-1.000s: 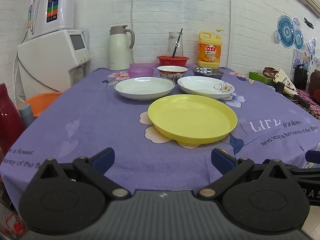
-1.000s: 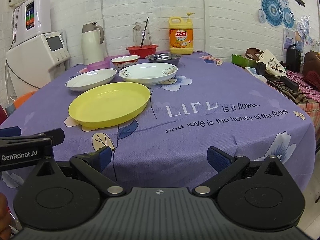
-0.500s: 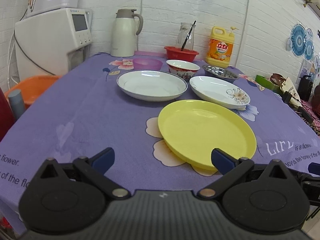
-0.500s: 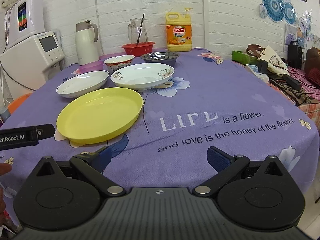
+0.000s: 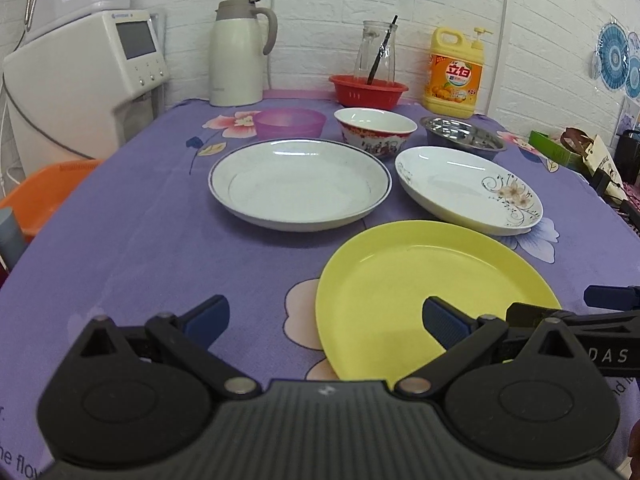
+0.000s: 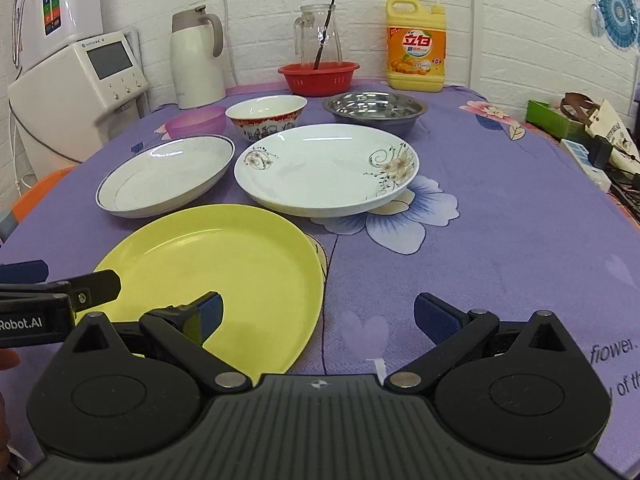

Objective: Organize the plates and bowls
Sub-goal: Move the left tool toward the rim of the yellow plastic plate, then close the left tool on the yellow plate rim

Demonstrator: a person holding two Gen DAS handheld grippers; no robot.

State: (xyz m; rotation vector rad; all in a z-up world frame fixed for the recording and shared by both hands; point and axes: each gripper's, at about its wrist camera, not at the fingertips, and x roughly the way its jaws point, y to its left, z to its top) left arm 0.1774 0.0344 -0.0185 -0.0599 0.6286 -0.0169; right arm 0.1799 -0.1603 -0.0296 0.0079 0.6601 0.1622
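Observation:
A yellow plate (image 5: 420, 280) (image 6: 224, 268) lies nearest on the purple tablecloth. Behind it are a blue-rimmed white plate (image 5: 300, 184) (image 6: 168, 176) and a flower-patterned white plate (image 5: 464, 192) (image 6: 324, 168). Farther back stand a purple bowl (image 5: 290, 122) (image 6: 196, 120), a red-patterned bowl (image 5: 376, 126) (image 6: 266, 114) and a steel bowl (image 5: 464, 138) (image 6: 376, 110). My left gripper (image 5: 326, 320) is open, its right finger over the yellow plate's left part. My right gripper (image 6: 318, 316) is open, its left finger over the plate's right part. Both are empty.
At the table's back stand a white thermos (image 5: 238, 52), a red basket (image 5: 368, 90) with a glass jar, and a yellow detergent bottle (image 5: 456, 74). A water dispenser (image 5: 80, 80) stands left. Boxes and bags (image 6: 580, 124) lie at the right.
Both grippers have moved forward over the table toward the yellow plate, which now lies close under their fingers. Both stay open. No dish has moved.

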